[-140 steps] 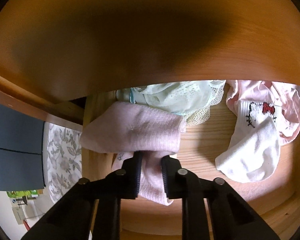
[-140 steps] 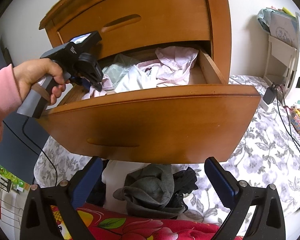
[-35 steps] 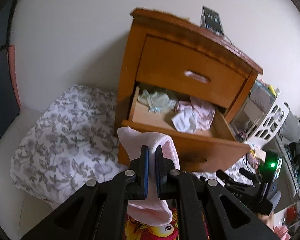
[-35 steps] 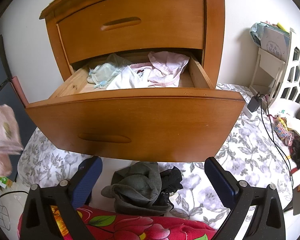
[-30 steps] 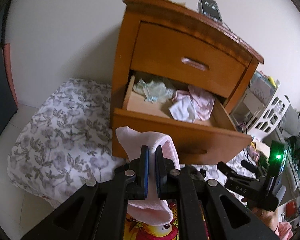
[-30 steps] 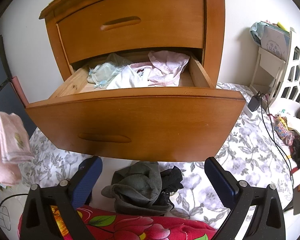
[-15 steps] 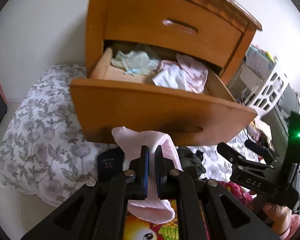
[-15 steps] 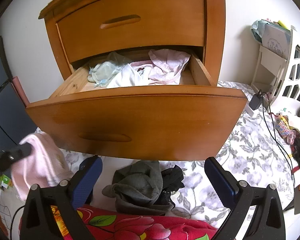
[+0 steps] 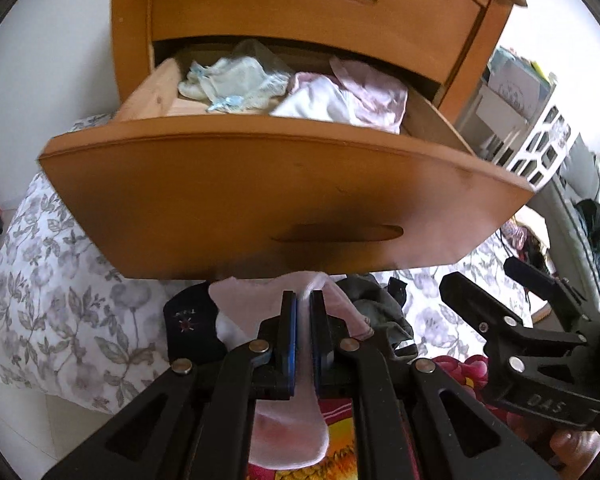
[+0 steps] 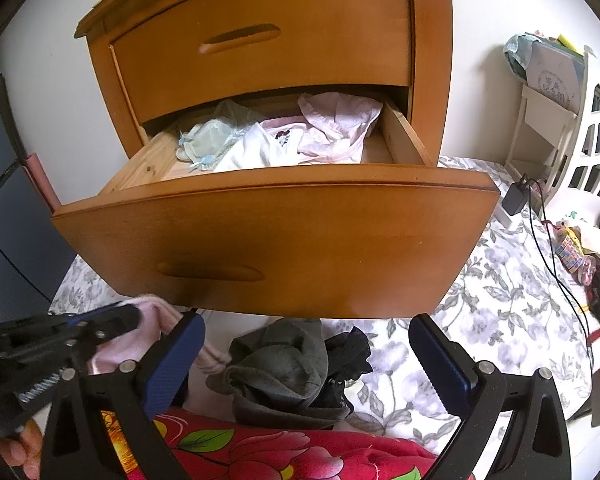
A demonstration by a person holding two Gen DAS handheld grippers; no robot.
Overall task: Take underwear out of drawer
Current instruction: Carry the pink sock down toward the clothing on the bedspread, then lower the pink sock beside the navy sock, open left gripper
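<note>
The lower drawer (image 9: 284,184) (image 10: 276,240) of a wooden nightstand stands pulled out. Inside lie a pale green garment (image 9: 236,80) (image 10: 208,140), a white one (image 9: 316,100) (image 10: 256,148) and a light pink one (image 9: 372,88) (image 10: 336,124). My left gripper (image 9: 303,304) (image 10: 136,316) is shut on a pink knitted garment (image 9: 252,300) (image 10: 148,332), low in front of the drawer face and just left of a clothes pile. My right gripper (image 10: 306,326) (image 9: 484,276) hangs open and empty below the drawer front.
A grey and black clothes pile (image 10: 292,368) (image 9: 380,308) lies on floral bedding (image 10: 500,320) under the drawer. A dark navy garment (image 9: 192,328) lies beside it, a red flowered blanket (image 10: 260,452) nearer me. A white shelf (image 10: 572,120) and a charger with cable (image 10: 516,196) are at the right.
My left gripper has sunk with the pink garment from beside the nightstand to just below the drawer front, near the clothes pile. The right gripper has kept still.
</note>
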